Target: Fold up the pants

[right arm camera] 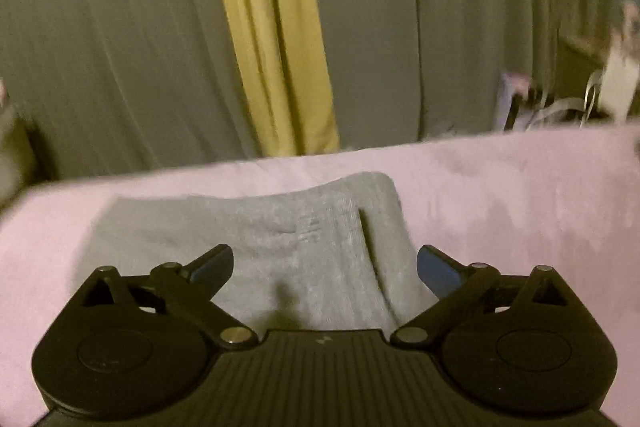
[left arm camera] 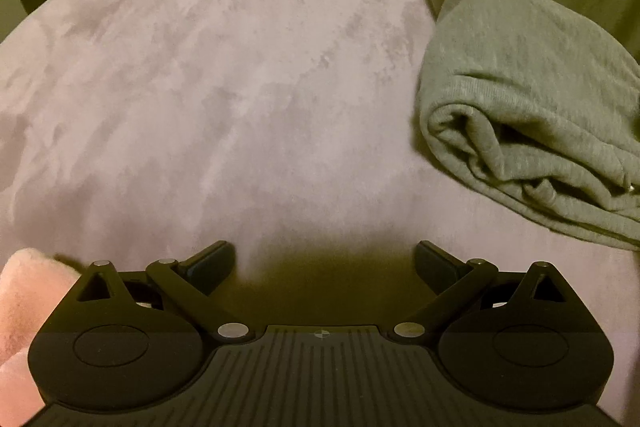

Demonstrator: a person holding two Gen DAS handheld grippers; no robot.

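**Grey pants lie folded on a pink blanket, both grippers released**

The grey pants sit in a compact folded bundle on the pink blanket, at the right of the left wrist view, near the blanket's far edge. The right gripper hangs above them, jaws spread wide, holding nothing. The left gripper hovers over bare blanket, also wide and empty. The folding looks nearly finished; any next move would be smoothing or one last fold. Grey and yellow curtains hang behind.
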